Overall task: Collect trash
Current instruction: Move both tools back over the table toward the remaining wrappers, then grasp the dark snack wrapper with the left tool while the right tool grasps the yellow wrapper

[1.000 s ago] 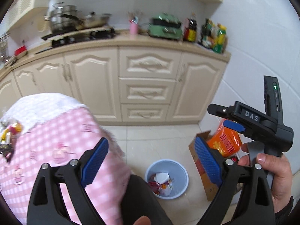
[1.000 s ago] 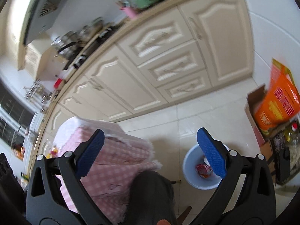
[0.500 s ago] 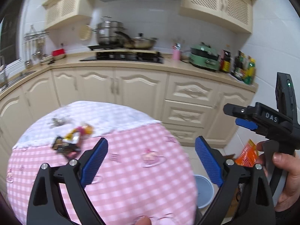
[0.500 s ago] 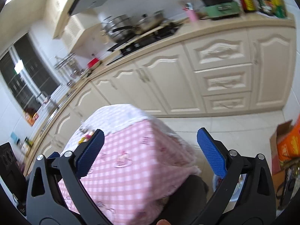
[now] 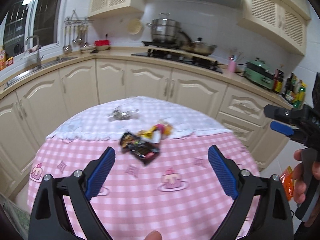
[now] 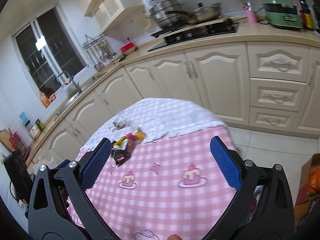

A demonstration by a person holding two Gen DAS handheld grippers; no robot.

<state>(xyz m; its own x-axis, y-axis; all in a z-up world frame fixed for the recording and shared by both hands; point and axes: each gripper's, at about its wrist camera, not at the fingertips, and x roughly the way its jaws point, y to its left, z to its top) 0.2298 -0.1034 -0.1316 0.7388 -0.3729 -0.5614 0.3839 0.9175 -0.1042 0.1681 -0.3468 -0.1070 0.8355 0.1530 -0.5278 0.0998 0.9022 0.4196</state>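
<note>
A black snack wrapper [image 5: 140, 147] [image 6: 120, 154] lies on the pink checked tablecloth [image 5: 180, 200] [image 6: 170, 200]. Just behind it sits a yellow and pink wrapper [image 5: 160, 130] [image 6: 136, 135], and farther back a crumpled clear wrapper [image 5: 123, 114] [image 6: 120, 123] on the white part of the cloth. My left gripper [image 5: 161, 170] is open above the near half of the table, nothing between its blue pads. My right gripper [image 6: 160, 164] is open too, empty, with the black wrapper beside its left pad; it also shows at the right edge of the left wrist view [image 5: 296, 126], held by a hand [image 5: 302, 180].
Cream kitchen cabinets [image 5: 140, 84] and a worktop with a hob, pots [image 5: 166, 30] and bottles run behind the round table. A sink [image 5: 40, 62] stands at the left. A cardboard box [image 6: 308, 182] with an orange bag stands on the tiled floor at the right.
Both views have swung up and left from the floor and the blue waste bin to the table top. The wrappers now lie ahead of both open grippers.
</note>
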